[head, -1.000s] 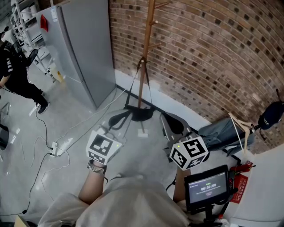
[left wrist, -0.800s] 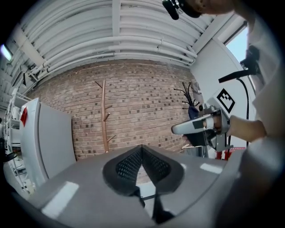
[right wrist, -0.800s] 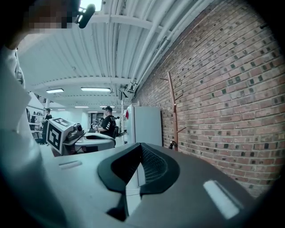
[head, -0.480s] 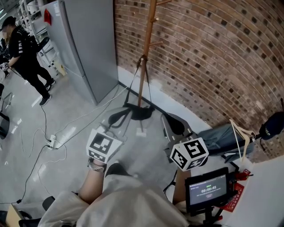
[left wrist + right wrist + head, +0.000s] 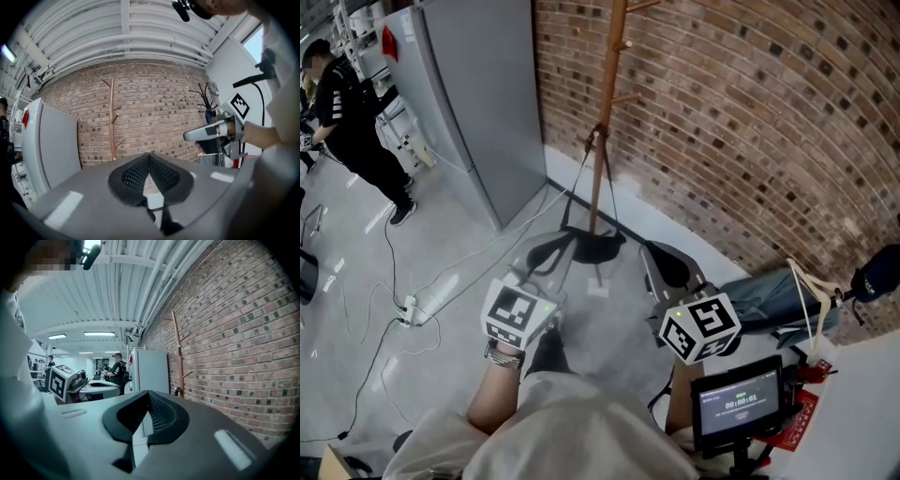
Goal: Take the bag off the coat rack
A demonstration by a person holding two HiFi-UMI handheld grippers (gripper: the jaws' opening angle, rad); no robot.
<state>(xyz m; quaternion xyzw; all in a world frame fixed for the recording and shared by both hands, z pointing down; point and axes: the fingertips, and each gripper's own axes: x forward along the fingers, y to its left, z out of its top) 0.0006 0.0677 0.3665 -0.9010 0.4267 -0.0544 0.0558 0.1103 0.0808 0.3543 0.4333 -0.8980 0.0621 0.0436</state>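
Judging by how things lay, nothing of the task was done yet. The black bag point(image 5: 598, 246) hung by its long straps from a low peg on the wooden coat rack point(image 5: 607, 84), top centre of the head view, with the bag body low beside the pole.

My left gripper point(image 5: 546, 253) sat lower left of the bag, jaws pressed together with nothing between them. Its own view showed the pads meeting, with only the rack and the brick wall point(image 5: 750, 112) beyond. My right gripper point(image 5: 667, 264) sat lower right of the bag, jaws likewise together and empty. Both were near the bag but apart from it, touching neither strap nor body.

The right gripper view caught the rack right of centre with a small dark bit at the peg, likely the strap top.

Left to do, as I judged it: spread a claw, reach the straps, pinch them, lift them off the peg and carry the bag away.

A grey fridge point(image 5: 478, 103) and a person point(image 5: 347, 103) stood upper left, not involved.
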